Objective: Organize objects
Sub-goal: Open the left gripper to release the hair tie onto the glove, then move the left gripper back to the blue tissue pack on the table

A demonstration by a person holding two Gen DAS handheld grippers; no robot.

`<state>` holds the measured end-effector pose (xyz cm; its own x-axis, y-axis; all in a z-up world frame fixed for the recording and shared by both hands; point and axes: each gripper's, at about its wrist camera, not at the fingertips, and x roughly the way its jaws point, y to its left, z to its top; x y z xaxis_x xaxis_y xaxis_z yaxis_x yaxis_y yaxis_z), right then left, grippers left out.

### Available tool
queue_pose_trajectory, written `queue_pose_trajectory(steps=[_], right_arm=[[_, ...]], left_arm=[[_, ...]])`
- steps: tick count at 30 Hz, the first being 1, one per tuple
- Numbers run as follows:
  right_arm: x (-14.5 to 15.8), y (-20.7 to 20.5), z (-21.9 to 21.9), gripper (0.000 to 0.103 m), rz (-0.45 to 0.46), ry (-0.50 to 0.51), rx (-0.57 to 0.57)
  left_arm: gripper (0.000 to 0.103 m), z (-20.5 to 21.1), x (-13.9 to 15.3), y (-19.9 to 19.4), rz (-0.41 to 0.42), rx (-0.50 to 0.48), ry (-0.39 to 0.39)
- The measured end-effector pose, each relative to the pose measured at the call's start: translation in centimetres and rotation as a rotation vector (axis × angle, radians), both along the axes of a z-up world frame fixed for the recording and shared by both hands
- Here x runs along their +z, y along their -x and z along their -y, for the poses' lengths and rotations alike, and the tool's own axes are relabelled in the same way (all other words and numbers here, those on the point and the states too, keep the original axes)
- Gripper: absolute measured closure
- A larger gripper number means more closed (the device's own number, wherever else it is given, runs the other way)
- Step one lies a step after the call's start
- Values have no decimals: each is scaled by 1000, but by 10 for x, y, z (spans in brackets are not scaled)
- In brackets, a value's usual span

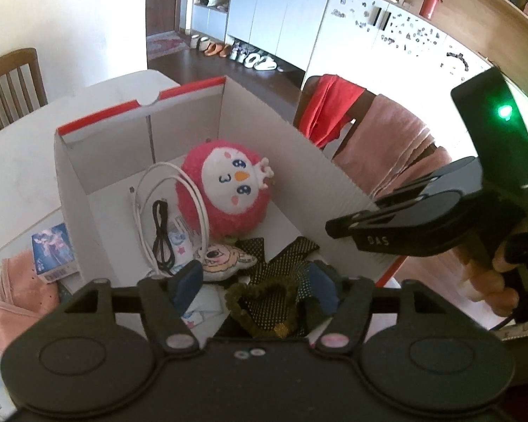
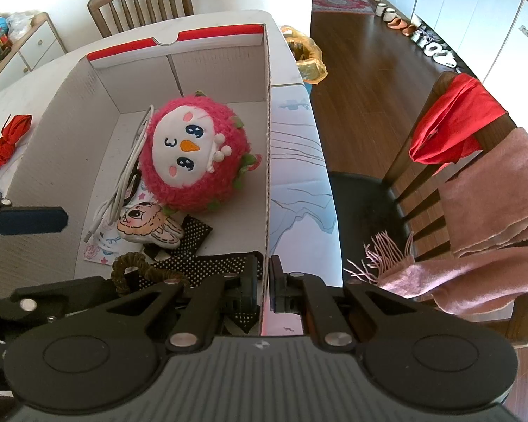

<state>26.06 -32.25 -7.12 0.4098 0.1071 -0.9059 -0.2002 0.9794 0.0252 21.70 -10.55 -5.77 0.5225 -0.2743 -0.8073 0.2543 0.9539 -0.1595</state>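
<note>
A white cardboard box (image 1: 299, 147) with a red rim stands on the table. In it lie a pink plush bird (image 1: 228, 190), a white cable (image 1: 140, 211), a black cable (image 1: 162, 239), a flat cartoon plush (image 1: 225, 260), a black dotted cloth (image 1: 292, 256) and a brown scrunchie (image 1: 260, 295). My left gripper (image 1: 257, 286) hangs open just above the scrunchie and dotted cloth, nothing pressed between its pads. My right gripper (image 2: 265, 281) is shut on the box's right wall (image 2: 266, 176) at its near end. The plush bird (image 2: 193, 154) and scrunchie (image 2: 140, 267) also show in the right wrist view.
A small picture box (image 1: 54, 253) and pink fabric (image 1: 21, 295) lie left of the cardboard box. A red cloth (image 2: 7, 140) rests on the table's left. A chair (image 2: 475, 190) draped with red and pink cloths stands to the right, another chair (image 2: 140, 0) behind the table.
</note>
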Motion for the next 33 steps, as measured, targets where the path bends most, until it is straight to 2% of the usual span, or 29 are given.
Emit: queue_pose_trajectory(steps=[4, 11, 15, 19, 26, 30, 33], right_arm=[[0, 0, 0, 97, 0, 1, 0], [0, 0, 0, 97, 0, 0, -1], [0, 0, 0, 97, -2, -1, -4], [1, 0, 1, 97, -1, 3, -4], [1, -1, 0, 97, -5, 6, -14], [2, -1, -1, 97, -7, 13, -16], [2, -2, -2, 97, -9, 20, -19]], left_arm=[[29, -2, 5, 3, 20, 0, 7], [9, -9, 17, 9, 72, 4, 9], [3, -19, 25, 12, 107, 5, 28], [2, -34, 34, 15, 142, 15, 28], [2, -72, 48, 14, 191, 36, -39], [1, -97, 58, 14, 224, 7, -83], [1, -113, 57, 10, 216, -25, -110]])
